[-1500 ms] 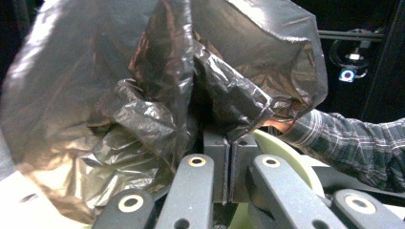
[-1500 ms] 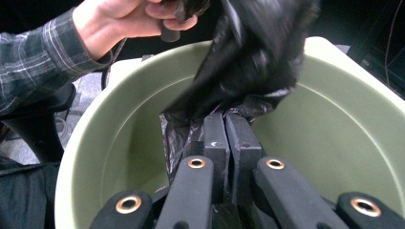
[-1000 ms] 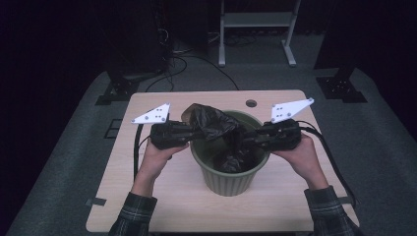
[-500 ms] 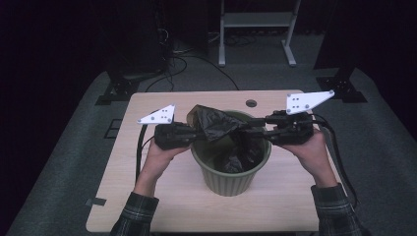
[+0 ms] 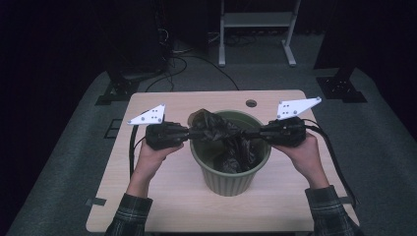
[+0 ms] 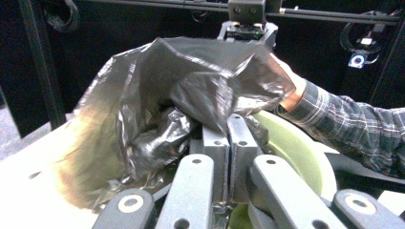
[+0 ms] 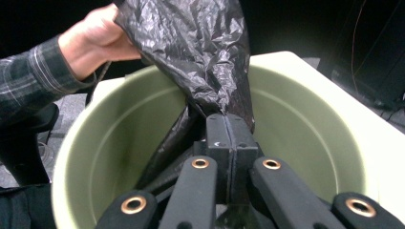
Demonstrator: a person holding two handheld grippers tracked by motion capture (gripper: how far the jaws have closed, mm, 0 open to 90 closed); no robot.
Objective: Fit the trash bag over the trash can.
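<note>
**While both grippers pinch the bag: thin film, handle by the edge**

Black bin bag [image 5: 223,135] hangs over the green bin [image 5: 228,179], part of it stretched between the two grippers above the rim, the rest drooping inside. Bin stands mid-table [image 5: 162,201], nearer the person.

Left gripper [image 5: 189,132]: jaws closed flat on a fold of the bag at the bin's left rim. Right gripper [image 5: 260,132]: jaws have just been closing, now pressed together with film caught between them, seen clearly in the right gripper view [image 7: 229,126].

Handling judgement:
- Bag looks very light, limp, crinkled; no shape of its own.
- Glossy film, likely slippery; a shallow pinch could slide out under pull.
- Probably tears or stretches if tugged hard against the rim.
- Best hold is at the mouth edge, on opposite sides, with a doubled fold between the pads.
- Bin looks stiff and light; it may shift if the bag drags on it.
</note>
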